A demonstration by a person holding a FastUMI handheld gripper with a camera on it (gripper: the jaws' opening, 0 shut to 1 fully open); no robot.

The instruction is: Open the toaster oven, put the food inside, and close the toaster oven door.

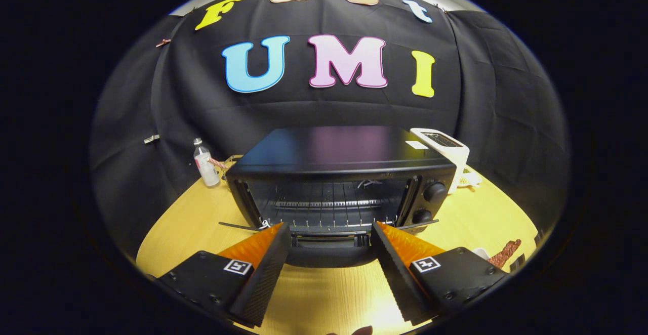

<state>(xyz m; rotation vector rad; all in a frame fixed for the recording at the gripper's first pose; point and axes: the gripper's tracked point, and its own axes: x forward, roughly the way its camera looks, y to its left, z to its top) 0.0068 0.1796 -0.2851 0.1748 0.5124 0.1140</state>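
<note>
Toaster oven [334, 173] black, on wooden table [167, 234], door [329, 249] folded down and partly hidden between gripper [330, 229] fingers spread wide, empty rack inside, white toaster [445, 148] behind it half hidden, brown food [503, 253] beside it hard to make out.

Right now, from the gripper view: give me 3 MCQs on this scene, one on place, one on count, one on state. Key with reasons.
1. Where does the clear plastic bottle stand?
A. on top of the oven
B. on the wooden table beside the toaster oven, on the side away from its knobs
C. between the claw's fingers

2. How many round knobs show on the oven's front?
A. two
B. four
C. none

3. What state is the oven door in?
A. shut
B. removed
C. folded down open

Key: B, the bottle stands on the tabletop by the oven's plain side; A, one knob above the other; C, the rack is exposed and the door lies flat just ahead of the open claw.
</note>
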